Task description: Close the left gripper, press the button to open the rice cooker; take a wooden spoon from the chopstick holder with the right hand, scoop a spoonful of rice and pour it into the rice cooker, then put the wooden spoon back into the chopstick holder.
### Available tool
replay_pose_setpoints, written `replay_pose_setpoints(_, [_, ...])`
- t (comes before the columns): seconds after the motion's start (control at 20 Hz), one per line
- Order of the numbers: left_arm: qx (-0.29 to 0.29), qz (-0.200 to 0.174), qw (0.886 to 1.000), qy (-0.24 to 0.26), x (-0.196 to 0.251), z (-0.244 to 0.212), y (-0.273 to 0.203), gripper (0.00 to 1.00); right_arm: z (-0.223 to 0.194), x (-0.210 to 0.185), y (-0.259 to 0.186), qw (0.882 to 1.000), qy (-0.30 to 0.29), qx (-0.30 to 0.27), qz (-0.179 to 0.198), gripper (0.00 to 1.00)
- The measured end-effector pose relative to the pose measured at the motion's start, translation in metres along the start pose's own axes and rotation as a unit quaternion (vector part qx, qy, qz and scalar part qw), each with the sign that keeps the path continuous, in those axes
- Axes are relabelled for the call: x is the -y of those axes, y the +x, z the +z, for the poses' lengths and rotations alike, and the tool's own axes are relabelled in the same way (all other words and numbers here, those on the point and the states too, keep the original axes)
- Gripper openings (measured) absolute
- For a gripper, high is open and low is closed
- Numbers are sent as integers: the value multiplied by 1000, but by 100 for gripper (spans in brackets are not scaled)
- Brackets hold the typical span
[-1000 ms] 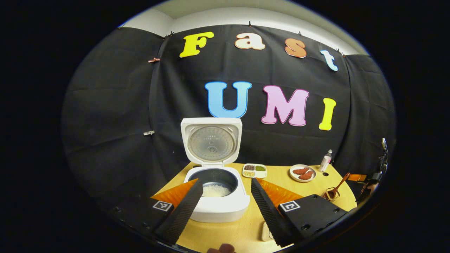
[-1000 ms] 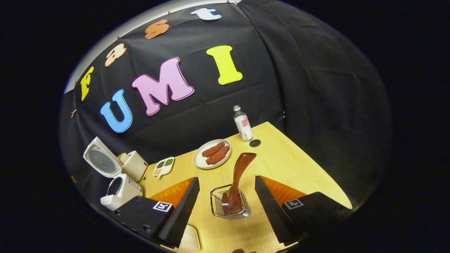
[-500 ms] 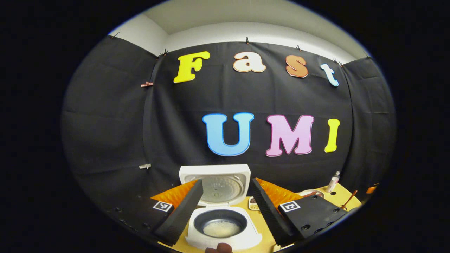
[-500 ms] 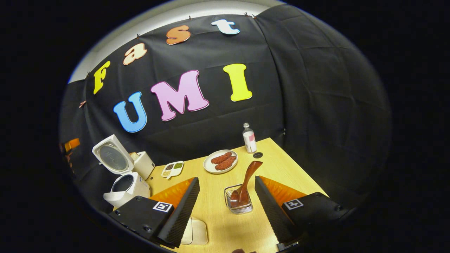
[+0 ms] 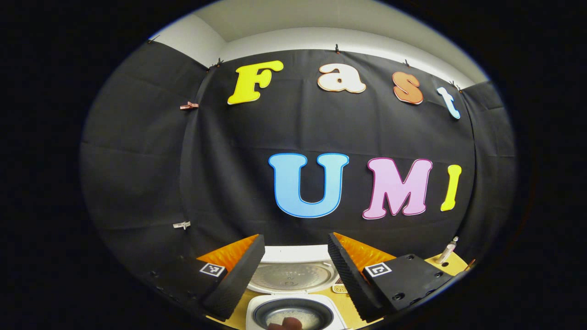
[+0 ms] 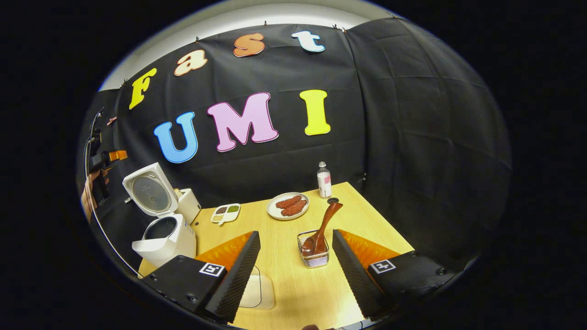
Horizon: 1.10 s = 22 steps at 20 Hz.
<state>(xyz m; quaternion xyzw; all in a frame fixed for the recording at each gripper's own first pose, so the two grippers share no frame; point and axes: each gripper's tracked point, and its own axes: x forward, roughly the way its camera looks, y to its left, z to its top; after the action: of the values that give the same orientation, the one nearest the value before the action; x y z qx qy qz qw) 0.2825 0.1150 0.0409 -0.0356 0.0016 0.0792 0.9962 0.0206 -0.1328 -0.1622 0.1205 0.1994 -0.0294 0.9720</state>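
Observation:
The white rice cooker (image 6: pixel 163 236) stands at the table's left end with its lid (image 6: pixel 149 189) up. Inside its dark pot (image 5: pixel 293 314) lies white rice. My left gripper (image 5: pixel 296 240) hangs open above the cooker's lid (image 5: pixel 293 275), nothing between its fingers. The brown wooden spoon (image 6: pixel 326 221) stands bowl down in the wire chopstick holder (image 6: pixel 314 256), handle leaning right. My right gripper (image 6: pixel 296 234) is open and stays back from the holder, which sits ahead, nearer its right finger. In the right gripper view a hand holds the left gripper (image 6: pixel 98 158) at the far left.
On the yellow table (image 6: pixel 367 220) stand a plate of sausages (image 6: pixel 288 205), a small bottle (image 6: pixel 323 179) and a divided dish of grains (image 6: pixel 225 212). A beige box (image 6: pixel 189 204) sits behind the cooker. A flat pale pad (image 6: pixel 257 288) lies near my right gripper's left finger.
My left gripper has risen and moved over the cooker, which slid to the bottom of its view. My right gripper has drawn back from the holder, leaving the spoon inside. Both stayed open.

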Motion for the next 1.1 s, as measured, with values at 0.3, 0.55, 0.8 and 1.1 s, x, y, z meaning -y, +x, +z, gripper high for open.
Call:
replay_pose_setpoints(0.3, [-16,5,1000,10,-11,-19,59,95,-5,1,-19,1000,-8,1,-23,98])
replay_pose_setpoints(0.55, [-66,8,997,45,-9,-51,102,95,-16,6,-30,999,-3,-3,-41,99])
replay_pose_setpoints(0.8, [-108,34,993,20,-8,-73,99,97,-27,6,-33,999,3,-20,-40,99])
replay_pose_setpoints(1.1, [-124,36,992,9,-3,-84,59,98,-19,-10,-20,1000,1,-22,-2,99])
